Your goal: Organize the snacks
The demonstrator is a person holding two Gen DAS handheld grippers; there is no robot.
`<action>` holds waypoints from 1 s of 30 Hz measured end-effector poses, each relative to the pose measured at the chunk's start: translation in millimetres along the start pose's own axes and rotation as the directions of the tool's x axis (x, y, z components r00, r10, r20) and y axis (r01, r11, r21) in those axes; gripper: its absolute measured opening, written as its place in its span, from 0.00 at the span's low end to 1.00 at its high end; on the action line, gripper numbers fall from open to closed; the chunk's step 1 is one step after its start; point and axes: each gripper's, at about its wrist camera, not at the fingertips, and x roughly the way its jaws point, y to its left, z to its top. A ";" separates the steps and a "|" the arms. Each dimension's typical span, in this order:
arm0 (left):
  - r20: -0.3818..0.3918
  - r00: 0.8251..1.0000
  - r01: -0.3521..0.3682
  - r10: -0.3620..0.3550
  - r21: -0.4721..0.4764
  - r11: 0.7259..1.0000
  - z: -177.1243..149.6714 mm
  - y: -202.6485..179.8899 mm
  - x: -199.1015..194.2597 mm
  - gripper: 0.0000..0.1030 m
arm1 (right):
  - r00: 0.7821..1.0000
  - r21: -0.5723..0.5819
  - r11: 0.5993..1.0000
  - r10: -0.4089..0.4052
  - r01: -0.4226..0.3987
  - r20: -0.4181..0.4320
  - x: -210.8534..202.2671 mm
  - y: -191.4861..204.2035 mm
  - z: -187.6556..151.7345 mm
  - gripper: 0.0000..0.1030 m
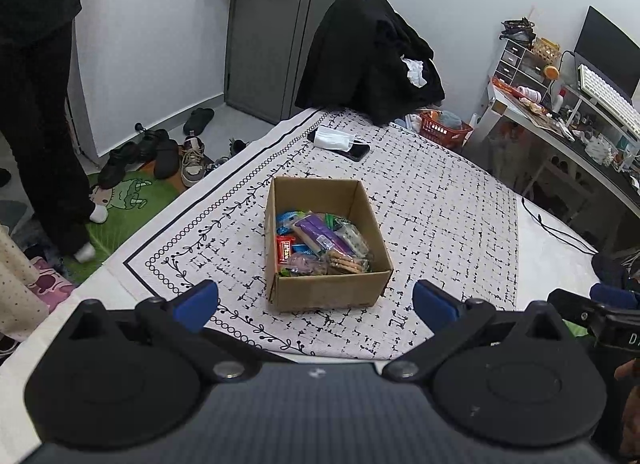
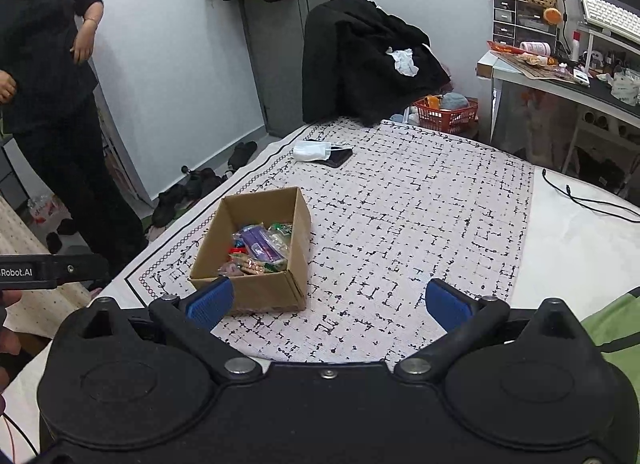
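Covered most of the bed [image 1: 560, 264]: a pale woven cloth [image 1: 432, 200], rectangular, printed with a broken black grid and edged along its left side with a chain of small rings and a leafy vine. Stood behind the far edge of the cloth: a chair heaped with soft black clothing [image 1: 372, 56], a crumpled white scrap caught in its folds.

Sat on the cloth, nearer its left border than its right: an open cardboard box [image 1: 320, 292], plain brown and matte, straight-walled and rectangular, flaps absent from view. Lay jumbled inside the box, against its near end: the snacks [image 1: 320, 244], glossy crinkled wrappers in purple, red, blue and green, plus a clear pack of round biscuits. Left bare: the far part of the box floor.

Rested near the far left corner of the cloth, well apart from the box: a soft, pleated white face mask [image 1: 334, 138] draped over a flat dark phone [image 1: 358, 152].

Hung above the near edge of the cloth, short of the box: the left gripper [image 1: 316, 300], black hinged arms tipped with ribbed blue pads, jaws spread wide on nothing. Hung likewise, to the right of the box: the right gripper [image 2: 328, 302], jaws equally wide apart and empty, its left pad overlapping the box's near wall in the right wrist view.
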 end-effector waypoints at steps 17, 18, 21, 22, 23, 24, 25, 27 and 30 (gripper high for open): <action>-0.031 0.999 0.009 -0.009 -0.010 1.000 0.9 2.6 19.2 1.00 | 0.994 -0.007 0.997 -0.083 0.083 -0.073 27.1 2.4 -6.0 1.00; -0.031 0.999 0.009 -0.010 -0.011 1.000 1.2 3.1 19.7 1.00 | 0.994 -0.006 0.997 -0.083 0.083 -0.075 27.8 2.3 -6.3 1.00; -0.032 0.999 0.009 -0.009 -0.009 1.000 1.5 2.7 21.6 1.00 | 0.994 -0.009 0.997 -0.084 0.083 -0.077 27.9 3.0 -6.3 1.00; -0.032 0.999 0.008 -0.008 -0.009 1.000 1.3 2.7 22.1 1.00 | 0.993 -0.009 0.996 -0.087 0.087 -0.077 27.8 2.9 -6.3 1.00; -0.033 0.999 0.009 -0.009 -0.010 1.000 0.8 2.5 22.9 1.00 | 0.993 -0.008 0.996 -0.088 0.088 -0.078 28.0 2.8 -5.9 1.00; -0.035 0.999 0.011 -0.011 -0.011 1.000 0.4 2.8 23.3 1.00 | 0.993 -0.007 0.996 -0.088 0.088 -0.077 27.8 2.8 -6.0 1.00; -0.036 0.999 0.012 -0.012 -0.011 1.000 -0.2 2.6 23.7 1.00 | 0.993 -0.008 0.996 -0.089 0.088 -0.077 28.0 2.6 -6.0 1.00; -0.036 0.999 0.013 -0.013 -0.009 1.000 -1.0 1.9 24.4 1.00 | 0.993 -0.007 0.996 -0.091 0.091 -0.080 28.6 2.6 -6.4 1.00; -0.038 0.999 0.013 -0.013 -0.006 1.000 -1.5 1.5 24.8 1.00 | 0.993 -0.007 0.996 -0.088 0.087 -0.079 28.9 2.0 -6.0 1.00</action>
